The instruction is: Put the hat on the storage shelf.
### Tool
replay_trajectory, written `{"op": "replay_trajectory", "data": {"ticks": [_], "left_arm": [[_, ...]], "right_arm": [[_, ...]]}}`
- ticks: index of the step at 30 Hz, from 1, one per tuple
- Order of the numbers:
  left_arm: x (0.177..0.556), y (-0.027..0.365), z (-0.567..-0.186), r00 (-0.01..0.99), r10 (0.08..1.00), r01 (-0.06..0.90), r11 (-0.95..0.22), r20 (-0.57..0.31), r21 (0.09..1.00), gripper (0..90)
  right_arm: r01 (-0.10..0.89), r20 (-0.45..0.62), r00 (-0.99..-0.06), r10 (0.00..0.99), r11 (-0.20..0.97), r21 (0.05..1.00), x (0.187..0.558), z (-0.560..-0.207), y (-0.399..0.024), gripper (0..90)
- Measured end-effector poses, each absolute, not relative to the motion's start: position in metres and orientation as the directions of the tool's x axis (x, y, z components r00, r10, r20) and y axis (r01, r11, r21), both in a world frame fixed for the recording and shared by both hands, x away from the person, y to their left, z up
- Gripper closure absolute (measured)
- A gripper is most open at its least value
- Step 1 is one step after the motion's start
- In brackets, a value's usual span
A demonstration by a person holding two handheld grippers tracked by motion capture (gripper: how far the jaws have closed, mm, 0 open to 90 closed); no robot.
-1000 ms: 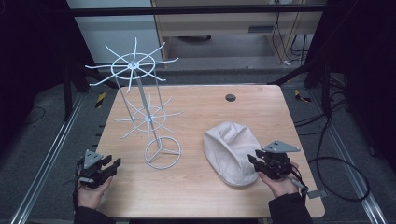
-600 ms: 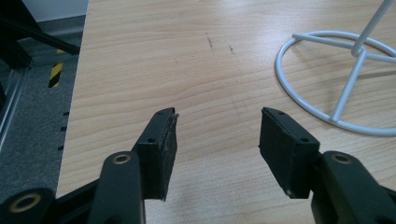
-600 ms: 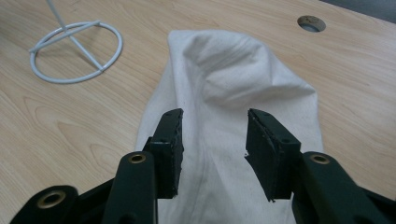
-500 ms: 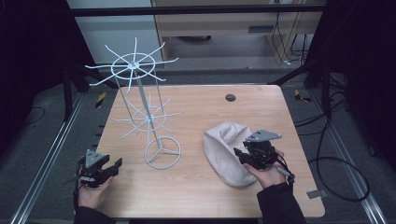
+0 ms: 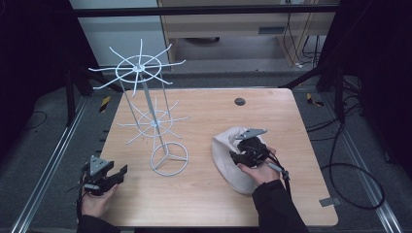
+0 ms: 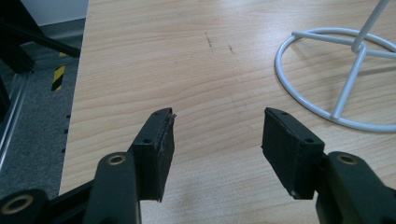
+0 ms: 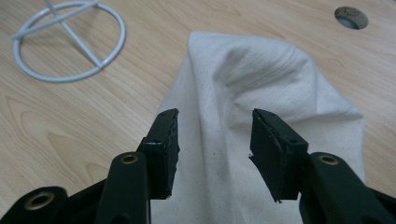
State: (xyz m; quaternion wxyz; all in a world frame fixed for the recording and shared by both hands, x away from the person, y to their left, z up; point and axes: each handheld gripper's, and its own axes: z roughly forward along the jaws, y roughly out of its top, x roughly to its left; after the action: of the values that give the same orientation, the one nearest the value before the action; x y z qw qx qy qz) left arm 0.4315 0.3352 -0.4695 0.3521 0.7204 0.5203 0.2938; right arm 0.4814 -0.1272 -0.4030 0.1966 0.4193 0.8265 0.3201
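A cream cloth bag lies crumpled on the wooden table, right of centre. My right gripper hovers over the bag, open, with the cloth between and below its jaws. A white wire rack with two tiers of spokes stands left of centre on a ring base. Down at the table's front left corner, my left gripper is open over bare wood, nothing between its jaws.
A round cable hole sits near the table's far edge. Metal frame rails run along both sides of the table. Cables lie on the floor to the right.
My right gripper has moved left from the bag's right edge to above its middle. The left gripper has barely shifted.
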Motion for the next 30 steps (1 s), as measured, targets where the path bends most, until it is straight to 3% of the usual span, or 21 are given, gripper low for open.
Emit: {"op": "replay_trajectory", "data": {"ticks": [13,27,30], "left_arm": [[0.432,0.335,-0.470,0.287,0.957,0.550,-0.206,0.049,0.810,44.3],[0.432,0.335,-0.470,0.290,0.956,0.555,-0.206,0.044,0.806,45.1],[0.432,0.335,-0.470,0.290,0.956,0.556,-0.207,0.045,0.805,45.1]], "right_arm": [[0.636,-0.073,-0.549,0.833,0.473,0.610,0.496,-0.419,-0.123,58.2],[0.695,-0.103,-0.537,0.838,0.508,0.508,0.503,-0.426,-0.112,87.2],[0.696,-0.101,-0.532,0.840,0.502,0.513,0.503,-0.426,-0.113,87.9]]}}
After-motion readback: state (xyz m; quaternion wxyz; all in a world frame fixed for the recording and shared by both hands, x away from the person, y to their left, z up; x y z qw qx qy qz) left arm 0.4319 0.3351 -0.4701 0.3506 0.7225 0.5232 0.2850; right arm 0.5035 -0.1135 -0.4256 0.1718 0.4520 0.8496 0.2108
